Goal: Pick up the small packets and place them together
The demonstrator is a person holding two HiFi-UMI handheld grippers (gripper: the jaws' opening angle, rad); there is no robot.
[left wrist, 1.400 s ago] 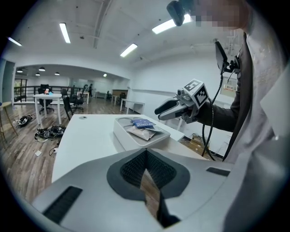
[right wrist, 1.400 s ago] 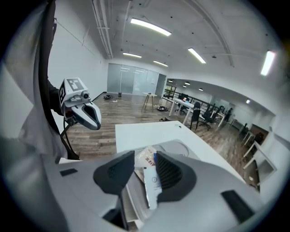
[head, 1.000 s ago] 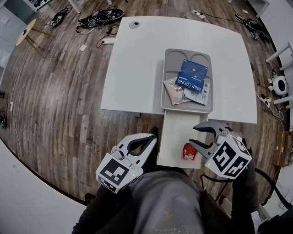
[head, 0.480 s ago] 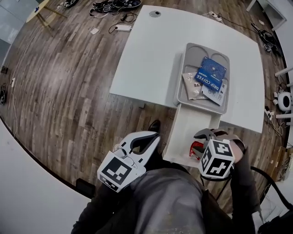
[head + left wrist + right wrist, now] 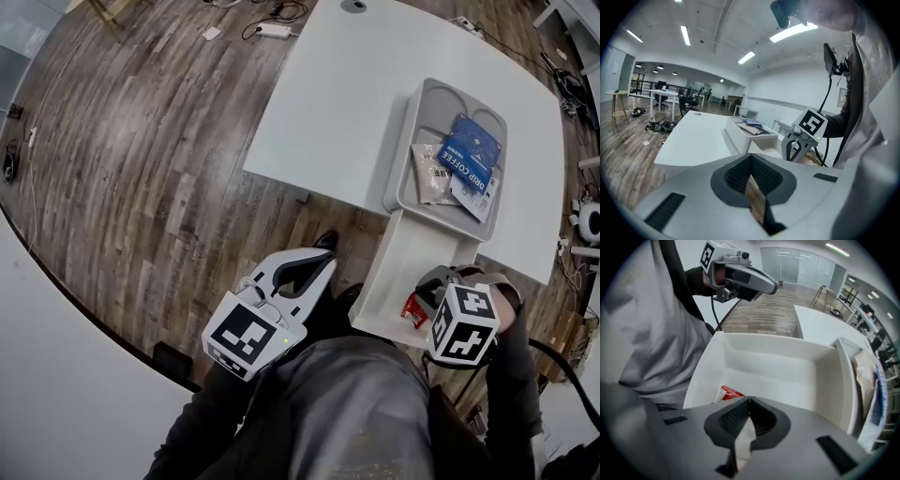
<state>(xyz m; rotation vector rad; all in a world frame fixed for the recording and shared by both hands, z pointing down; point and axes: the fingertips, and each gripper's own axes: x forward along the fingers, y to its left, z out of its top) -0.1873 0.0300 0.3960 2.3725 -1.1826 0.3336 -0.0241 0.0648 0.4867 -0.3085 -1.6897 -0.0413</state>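
The fingers of the right gripper [image 5: 749, 400] have just been closing and now stand clenched tip to tip, pointing steeply down into the near corner of a white box [image 5: 764, 342]. The red packet [image 5: 727, 393] lies on the box floor right at those tips, showing past the finger on that view's left. No red shows in the seam between the pads, so I cannot tell whether a thin edge is nipped. In the head view the packet sits flat, just beside the gripper's nose. The left gripper [image 5: 750, 158] has its fingers pressed together on nothing and hangs by the person's lap, well apart from the box.

Beyond the box, on the bench [image 5: 319, 103], a grey tray [image 5: 401, 141] holds the other packets. A blue drip coffee packet [image 5: 469, 155] lies partly over a pale packet [image 5: 429, 178], heaped toward the tray's nearer end.

I judge the step in hand to be the pick of the red packet, the one packet seen lying apart from the heap. The grasp looks doubtful. The next move calls for a slow lift to check that the packet comes up. If it stays down, the fingers need to part, shift sideways over the packet's edge and clamp again. After that comes the carry over the box's far wall and a release onto the heap in the tray.
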